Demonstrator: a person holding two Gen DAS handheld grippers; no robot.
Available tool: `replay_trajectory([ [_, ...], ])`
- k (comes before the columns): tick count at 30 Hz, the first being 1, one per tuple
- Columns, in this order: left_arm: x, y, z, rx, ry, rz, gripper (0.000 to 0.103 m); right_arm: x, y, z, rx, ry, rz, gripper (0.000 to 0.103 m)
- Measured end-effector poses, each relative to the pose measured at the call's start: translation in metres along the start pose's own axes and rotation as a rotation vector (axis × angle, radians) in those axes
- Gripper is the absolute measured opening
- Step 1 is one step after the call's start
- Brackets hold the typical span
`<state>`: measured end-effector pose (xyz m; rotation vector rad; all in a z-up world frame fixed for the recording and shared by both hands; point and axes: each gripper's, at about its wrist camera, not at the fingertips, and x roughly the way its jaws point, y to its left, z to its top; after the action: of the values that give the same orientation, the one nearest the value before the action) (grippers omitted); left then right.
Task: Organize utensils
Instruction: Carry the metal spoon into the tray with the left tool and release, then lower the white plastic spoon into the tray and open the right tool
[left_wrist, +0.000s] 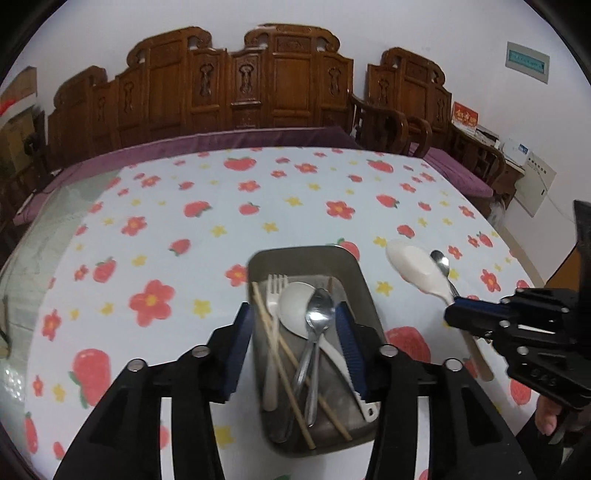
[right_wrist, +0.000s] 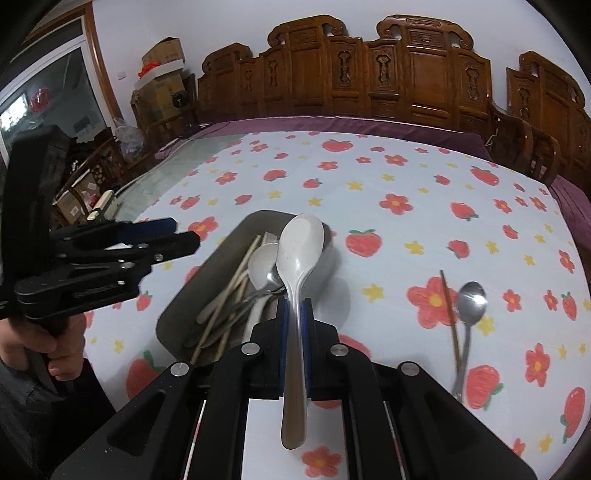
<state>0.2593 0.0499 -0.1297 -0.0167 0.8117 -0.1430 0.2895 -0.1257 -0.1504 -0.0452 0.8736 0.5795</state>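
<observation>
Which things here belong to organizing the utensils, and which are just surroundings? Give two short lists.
Part of the job:
- metal tray holding a fork, chopsticks and spoons
- white spoon clamped in the right gripper
- metal spoon and loose chopstick on the cloth
- left gripper, open over the tray

Just surroundings:
- carved wooden chairs
- cardboard boxes

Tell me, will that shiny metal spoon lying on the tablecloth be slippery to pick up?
Probably a bit. The metal spoon looks polished and glints, so it may slide between fingers. Its handle is thin and lies flat on the tablecloth, likely hard to get under. It looks stiff, so it shouldn't bend. A brown stick lying against it may shift too.
</observation>
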Motion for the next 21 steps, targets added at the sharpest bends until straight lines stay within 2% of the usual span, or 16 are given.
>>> replay_trajectory([
  [4,-0.009,0.016,-0.003,-0.018,-0.004,0.010,0.049,0.010,0.010,0.002,0.004,0.001,0.017,0.008],
  [5,-0.011,0.019,-0.004,-0.023,-0.006,0.014,0.055,0.013,0.013,0.003,0.006,0.003,0.022,0.008],
  [9,-0.018,0.033,-0.007,-0.038,-0.012,0.027,0.062,0.024,0.023,0.007,0.010,0.014,0.034,0.008],
  [13,-0.023,0.042,-0.006,-0.044,-0.021,0.035,0.077,0.038,0.031,0.010,0.023,0.027,0.032,0.008],
  [21,-0.025,0.056,-0.006,-0.053,-0.024,0.063,0.079,0.070,0.051,0.010,0.042,0.047,0.021,0.008],
])
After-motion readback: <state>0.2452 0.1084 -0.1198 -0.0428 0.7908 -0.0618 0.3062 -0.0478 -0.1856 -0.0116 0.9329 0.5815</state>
